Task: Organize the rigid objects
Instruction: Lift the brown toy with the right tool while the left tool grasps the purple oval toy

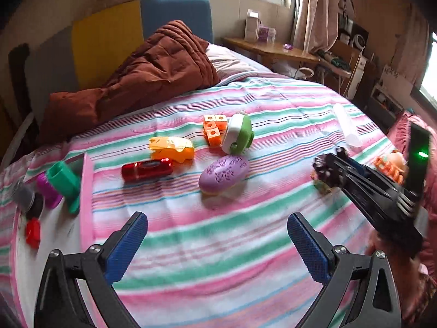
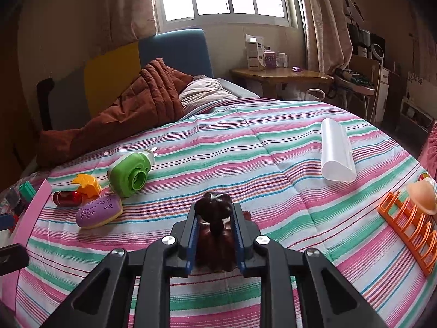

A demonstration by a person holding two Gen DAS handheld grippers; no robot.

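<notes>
So the right gripper [image 2: 214, 235] is clamped on a dark brown toy [image 2: 214, 207] low over the striped bedspread [image 2: 273, 164], probably bound for the pink tray [image 1: 86, 191] at far left. The left gripper [image 1: 217, 248] has its fingers spread wide, nothing between them, likely free for the purple soap box [image 1: 224, 173].

No readable text anywhere, print on the white carton [image 2: 255, 54] and purple box [image 2: 269, 59] by the window too small to make out
</notes>
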